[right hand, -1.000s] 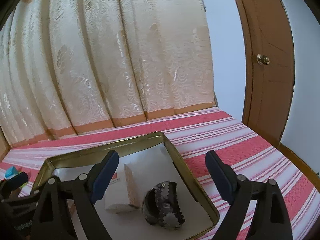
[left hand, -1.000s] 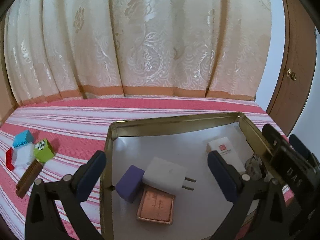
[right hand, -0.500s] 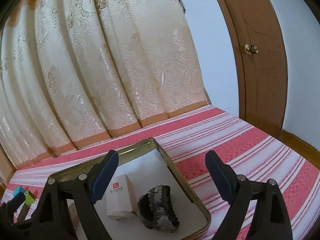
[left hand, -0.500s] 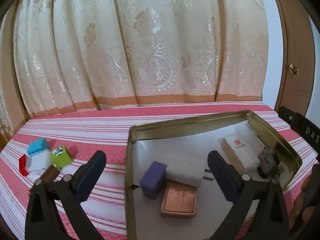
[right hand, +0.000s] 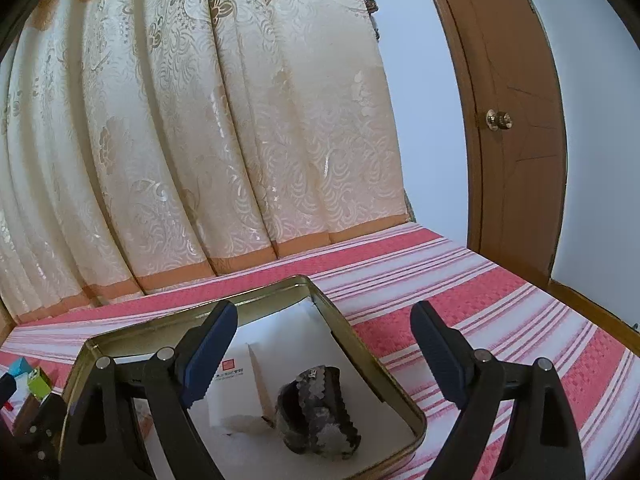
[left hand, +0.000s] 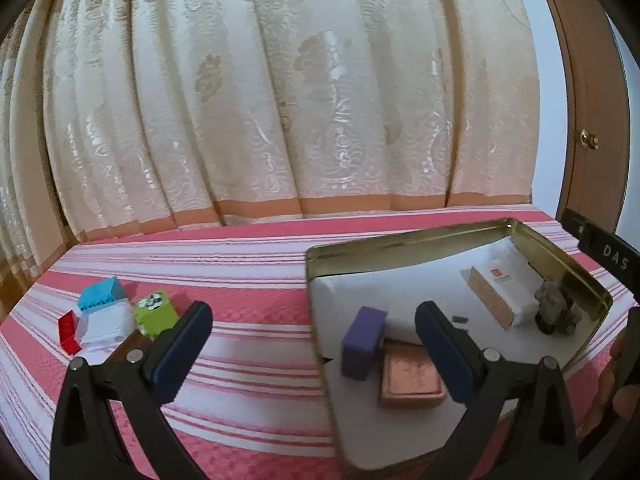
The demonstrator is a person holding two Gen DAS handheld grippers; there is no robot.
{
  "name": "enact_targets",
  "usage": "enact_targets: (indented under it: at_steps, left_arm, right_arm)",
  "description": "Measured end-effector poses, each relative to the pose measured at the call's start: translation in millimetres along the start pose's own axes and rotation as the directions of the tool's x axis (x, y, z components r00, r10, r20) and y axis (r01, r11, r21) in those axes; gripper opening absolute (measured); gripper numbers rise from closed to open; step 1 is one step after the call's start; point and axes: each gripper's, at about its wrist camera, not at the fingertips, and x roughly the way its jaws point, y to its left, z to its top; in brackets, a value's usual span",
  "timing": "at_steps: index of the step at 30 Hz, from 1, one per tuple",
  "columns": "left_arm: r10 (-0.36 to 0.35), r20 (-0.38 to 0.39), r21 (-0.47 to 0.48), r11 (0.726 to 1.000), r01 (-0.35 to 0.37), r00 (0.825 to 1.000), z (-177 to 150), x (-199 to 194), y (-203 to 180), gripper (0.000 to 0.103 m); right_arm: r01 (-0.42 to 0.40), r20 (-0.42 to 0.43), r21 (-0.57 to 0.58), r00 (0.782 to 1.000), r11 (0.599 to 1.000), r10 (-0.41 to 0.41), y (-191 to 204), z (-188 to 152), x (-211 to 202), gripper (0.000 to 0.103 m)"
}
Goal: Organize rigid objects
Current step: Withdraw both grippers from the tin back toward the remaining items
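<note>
From the left wrist, the left tongs [left hand: 312, 340] are gaping wide and empty, straddling the left wall of the shallow gold metal tin [left hand: 404, 240]; 1 purple block [left hand: 362, 342] is lying inside it.

From the right wrist, the right tongs [right hand: 324, 346] are hanging wide and empty above the tin [right hand: 360, 344], where 1 white carton [right hand: 236, 392] is lying.

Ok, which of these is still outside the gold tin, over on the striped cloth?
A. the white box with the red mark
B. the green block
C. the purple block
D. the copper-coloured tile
B: the green block sits on the striped cloth to the left of the tin, next to a blue and white block, while the other three lie inside the tin.
</note>
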Motion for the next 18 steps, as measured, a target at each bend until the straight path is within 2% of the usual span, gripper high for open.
enact_targets:
  at_steps: [8,13,18]
  left_arm:
    - [0.004,-0.017,-0.036,0.999,-0.004,1.000,-5.0,-1.4,23.4,0.102]
    - [0.018,-0.015,-0.046,0.999,-0.018,1.000,-7.0,-2.2,35.1,0.102]
    - [0.034,-0.015,-0.056,0.998,-0.034,0.999,-8.6,-2.2,49.5,0.102]
  right_arm:
    - [-0.019,-0.011,0.062,1.000,0.998,0.020,10.5,-8.3,-13.0,0.090]
    - [-0.001,0.015,-0.019,1.000,1.000,0.001,29.6,-13.4,-21.2,0.090]
    - [0.011,0.052,-0.035,0.999,0.999,-0.009,38.9,-16.2,-33.6,0.090]
